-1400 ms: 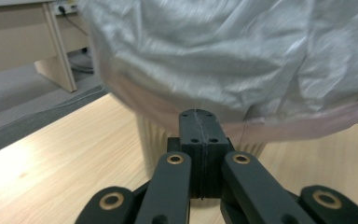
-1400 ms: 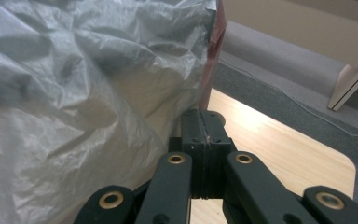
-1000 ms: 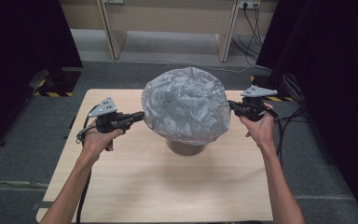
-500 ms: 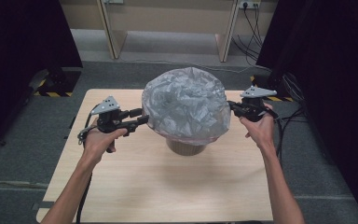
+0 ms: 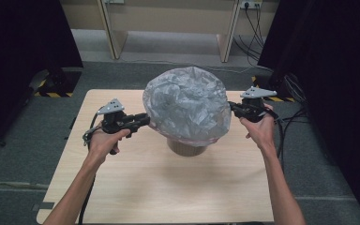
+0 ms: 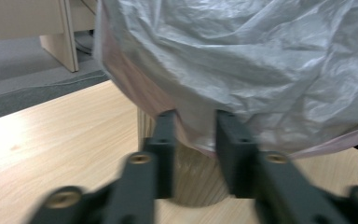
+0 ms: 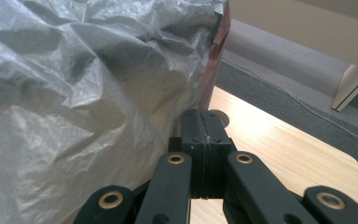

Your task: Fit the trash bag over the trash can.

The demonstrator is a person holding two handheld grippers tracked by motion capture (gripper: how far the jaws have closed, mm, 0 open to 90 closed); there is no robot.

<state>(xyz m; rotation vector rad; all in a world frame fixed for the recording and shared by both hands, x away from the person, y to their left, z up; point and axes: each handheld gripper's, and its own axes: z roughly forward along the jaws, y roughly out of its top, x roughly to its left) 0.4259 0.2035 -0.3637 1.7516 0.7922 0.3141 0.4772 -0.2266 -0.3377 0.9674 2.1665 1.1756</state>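
that grey plastic bag (image 5: 187, 105) is puffed up like a balloon over a round wooden bin (image 5: 186, 147) in the middle of the frame, on the bench (image 5: 168, 187). it looks featherweight, crinkly and slippery, and thin enough to tear if yanked, so i'd only take it by the pinkish hem at the lower edge, not the billowy top. the right gripper (image 5: 234, 108), right of centre, is pressed together and seems to be pinching the bag's edge. the left gripper (image 5: 145, 119), left of centre, has just been closing, but in its own view the jaws are a bit apart with the hem (image 6: 196, 126) sitting between them, not clamped yet as far as i can tell.
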